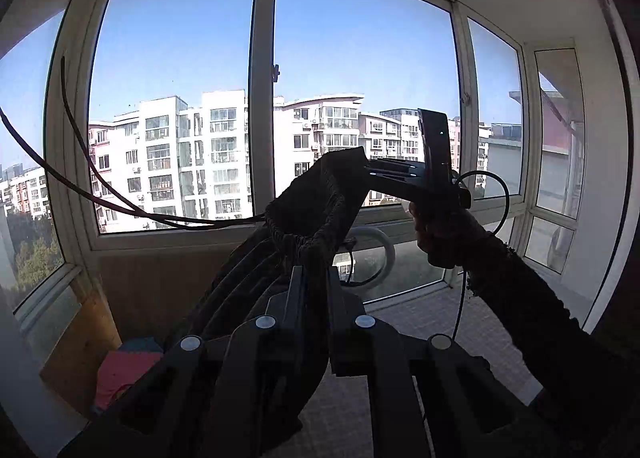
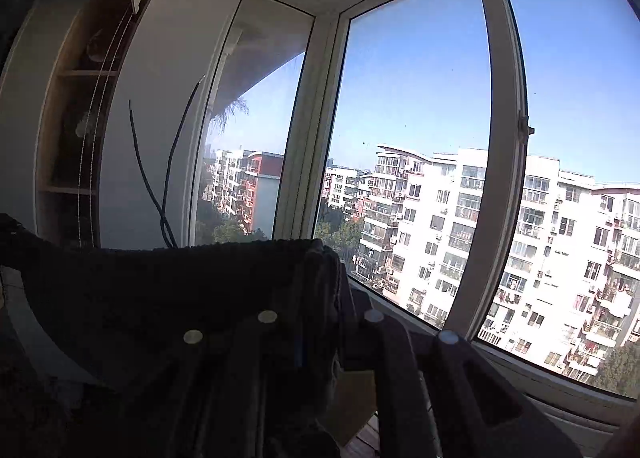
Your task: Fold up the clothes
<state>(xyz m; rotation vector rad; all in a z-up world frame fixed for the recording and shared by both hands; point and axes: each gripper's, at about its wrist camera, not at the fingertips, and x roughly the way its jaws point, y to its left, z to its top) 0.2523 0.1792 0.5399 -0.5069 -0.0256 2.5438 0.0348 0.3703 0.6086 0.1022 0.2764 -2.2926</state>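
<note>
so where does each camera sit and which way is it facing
Left wrist: on the left tool, facing the wide white-framed balcony window; shows its own fingers shut on a dark ribbed knit garment, plus the right tool and a hand.
Right wrist: on the right tool, facing the same window further left; shows its fingers shut on the garment.
Shared: garment, window, white apartment blocks.

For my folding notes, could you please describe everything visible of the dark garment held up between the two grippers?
The dark garment looks like a black ribbed knit, backlit by the window. It is lifted in the air, stretched between both grippers: the left gripper is shut on a bunched edge, with pleated folds hanging below, and the right gripper is shut on another part, its ribbed edge running nearly level. Nothing else visibly touches it.
</note>
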